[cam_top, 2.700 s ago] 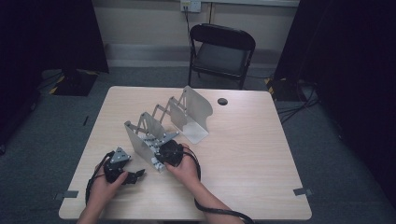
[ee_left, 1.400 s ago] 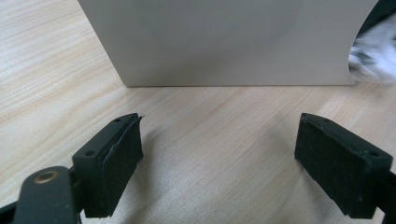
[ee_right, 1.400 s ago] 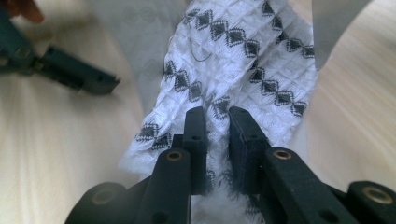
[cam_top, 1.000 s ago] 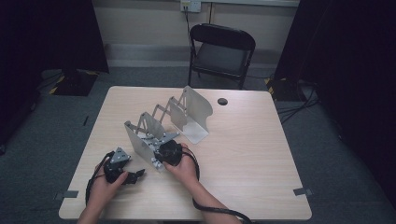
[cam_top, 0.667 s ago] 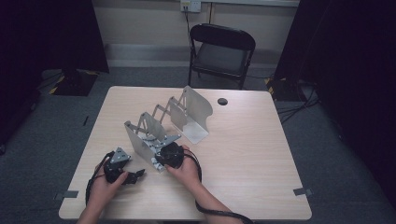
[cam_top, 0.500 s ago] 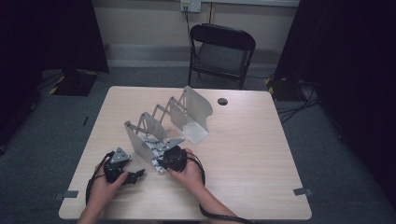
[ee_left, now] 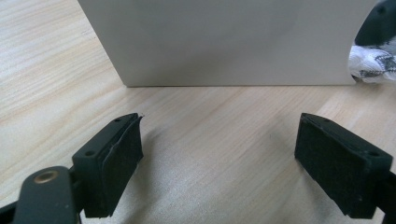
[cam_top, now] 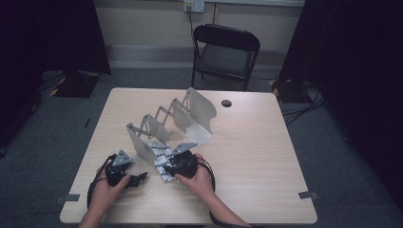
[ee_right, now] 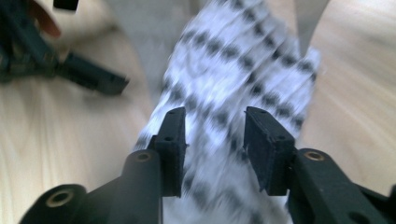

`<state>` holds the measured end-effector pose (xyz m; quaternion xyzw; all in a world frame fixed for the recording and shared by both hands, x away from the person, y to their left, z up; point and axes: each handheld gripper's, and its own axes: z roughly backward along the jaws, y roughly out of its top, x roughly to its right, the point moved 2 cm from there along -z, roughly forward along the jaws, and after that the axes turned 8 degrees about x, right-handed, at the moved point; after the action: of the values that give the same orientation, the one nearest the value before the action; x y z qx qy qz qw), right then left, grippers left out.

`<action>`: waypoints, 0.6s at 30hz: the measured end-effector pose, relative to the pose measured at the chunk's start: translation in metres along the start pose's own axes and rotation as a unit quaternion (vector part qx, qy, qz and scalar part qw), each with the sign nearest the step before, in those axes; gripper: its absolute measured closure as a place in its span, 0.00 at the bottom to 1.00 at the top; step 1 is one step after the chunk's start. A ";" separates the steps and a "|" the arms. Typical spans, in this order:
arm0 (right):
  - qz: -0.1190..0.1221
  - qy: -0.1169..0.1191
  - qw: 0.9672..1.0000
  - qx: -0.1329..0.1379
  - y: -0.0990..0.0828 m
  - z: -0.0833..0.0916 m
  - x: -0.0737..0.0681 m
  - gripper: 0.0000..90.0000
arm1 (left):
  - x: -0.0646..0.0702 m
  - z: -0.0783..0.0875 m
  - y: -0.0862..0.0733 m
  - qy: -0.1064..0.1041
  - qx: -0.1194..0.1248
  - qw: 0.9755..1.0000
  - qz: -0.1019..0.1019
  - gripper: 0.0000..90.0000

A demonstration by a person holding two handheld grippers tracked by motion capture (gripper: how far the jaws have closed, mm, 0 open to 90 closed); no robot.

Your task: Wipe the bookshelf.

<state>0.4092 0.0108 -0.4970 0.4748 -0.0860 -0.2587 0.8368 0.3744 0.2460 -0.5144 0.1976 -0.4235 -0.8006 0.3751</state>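
Nearest the table's front edge, left gripper (cam_top: 138, 179) rests on the wood, jaws spread wide, nothing between them; in the left gripper view its pads (ee_left: 119, 156) frame bare table (ee_left: 210, 135) with the pale end plate (ee_left: 224, 42) of the rack just ahead. Left hand (cam_top: 107, 187) wraps the gripper body.

Just right of it, right gripper (cam_top: 164, 168) sits over the black-and-white patterned cloth (cam_top: 159, 159). Its jaws have just been opening: right gripper view shows the pads (ee_right: 173, 140) parted with a gap, cloth (ee_right: 243, 70) lying under and between them, not pinched. That view is motion-blurred. Right hand (cam_top: 197, 175) holds the gripper body.

Cloth lies flat on the table at the near end of the expanding metal rack (cam_top: 171, 121), touching or just beside its front plate; can't tell which.

Behind that, rack runs diagonally toward the far right, scissor links between upright plates.

Further back, small dark round object (cam_top: 226, 103) on the table, well apart from the rack. Beyond the table, black folding chair (cam_top: 225, 52).
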 end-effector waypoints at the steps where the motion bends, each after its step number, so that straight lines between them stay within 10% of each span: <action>1: -0.006 -0.002 1.000 0.003 0.002 -0.001 0.002 0.65 | 0.000 0.000 0.000 0.000 0.000 1.000 0.000 0.16; 18: -0.018 -0.006 0.999 -0.025 0.009 -0.019 0.004 0.91 | 0.000 0.000 0.000 0.000 0.000 1.000 0.000 0.16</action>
<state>0.4234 0.0266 -0.4998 0.4535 -0.0754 -0.2789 0.8431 0.3744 0.2460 -0.5144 0.1976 -0.4234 -0.8006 0.3751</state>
